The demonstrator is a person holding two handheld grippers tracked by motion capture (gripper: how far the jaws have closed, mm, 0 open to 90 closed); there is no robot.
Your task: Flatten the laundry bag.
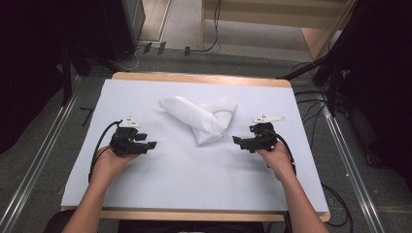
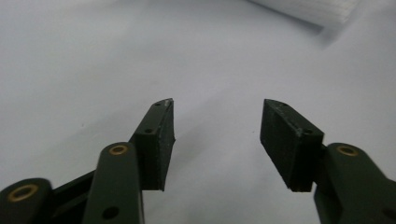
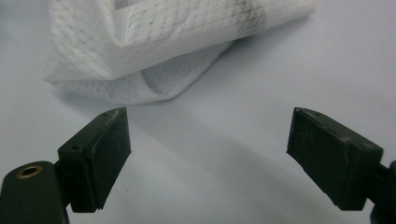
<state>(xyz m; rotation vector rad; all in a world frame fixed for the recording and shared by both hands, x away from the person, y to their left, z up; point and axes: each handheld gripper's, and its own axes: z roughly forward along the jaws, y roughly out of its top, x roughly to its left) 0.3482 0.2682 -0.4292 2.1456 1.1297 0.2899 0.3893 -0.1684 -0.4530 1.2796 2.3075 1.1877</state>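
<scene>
Seen from above, my left gripper [image 1: 151,144] hovers over the left part of the white table cover [image 1: 160,184], held in my left hand [image 1: 109,162]. Its jaws stand apart with nothing between them, and its own camera sees bare white surface beyond the pads [image 2: 161,140]. In the middle, toward the far edge, lies a crumpled white cloth [image 1: 201,116], folded over itself, well apart from that gripper. On the right, my right gripper [image 1: 236,140] points toward the cloth, near its lower end without touching. Its jaws are spread wide and empty; the mesh-textured cloth [image 3: 154,51] lies just ahead of them.
</scene>
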